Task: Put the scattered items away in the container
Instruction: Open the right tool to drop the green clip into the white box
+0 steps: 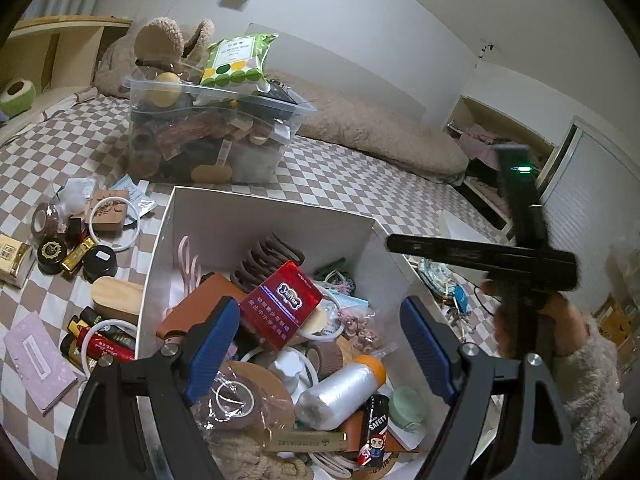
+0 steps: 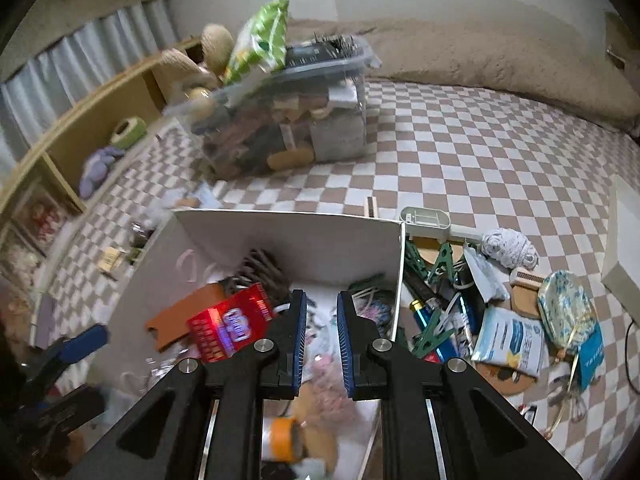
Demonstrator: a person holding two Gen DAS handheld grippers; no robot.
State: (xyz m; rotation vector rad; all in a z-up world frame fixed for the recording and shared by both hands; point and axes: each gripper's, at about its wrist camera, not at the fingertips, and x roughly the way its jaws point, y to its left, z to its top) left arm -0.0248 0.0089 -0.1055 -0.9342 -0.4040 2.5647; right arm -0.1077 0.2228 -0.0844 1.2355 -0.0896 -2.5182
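A bed [image 2: 460, 152] with a brown-and-white checked cover fills the room's middle, a beige blanket [image 1: 380, 124] bunched along its far side by the wall. Near the middle sits one white box [image 1: 264, 208], open-topped, its long axis running from near to far. Inside it lie a red packet [image 1: 286, 310] tilted on one corner, a brown hair claw [image 1: 266, 256] toward the far wall, a roll of clear bags [image 1: 340, 394] lying slantwise with its orange end pointing far-right, and a black lighter [image 1: 376, 428] marked SAFETY; the rest of the heap is too tangled to count.

Beyond the box stands one clear tub [image 1: 216, 132], crammed full, with a green-dotted pack [image 1: 236, 62] on top.

Left of the box, loose on the cover: two black jars [image 1: 76, 258], a roll of brown tape [image 1: 46, 220], two white rings [image 1: 114, 222] and a pink envelope [image 1: 38, 362]. Right of it: green clothes pegs [image 2: 432, 268], a blue lighter [image 2: 430, 316], a blue-patterned fan [image 2: 566, 312] and a white ball of cord [image 2: 508, 248]; smaller bits there are blurred.

The left tongs [image 1: 320, 348] hang over the box, released, nothing between the blue pads. The right tongs [image 2: 322, 344] are over the box too, drawn nearly together and empty. A hand [image 1: 532, 312] in a fuzzy sleeve holds them.
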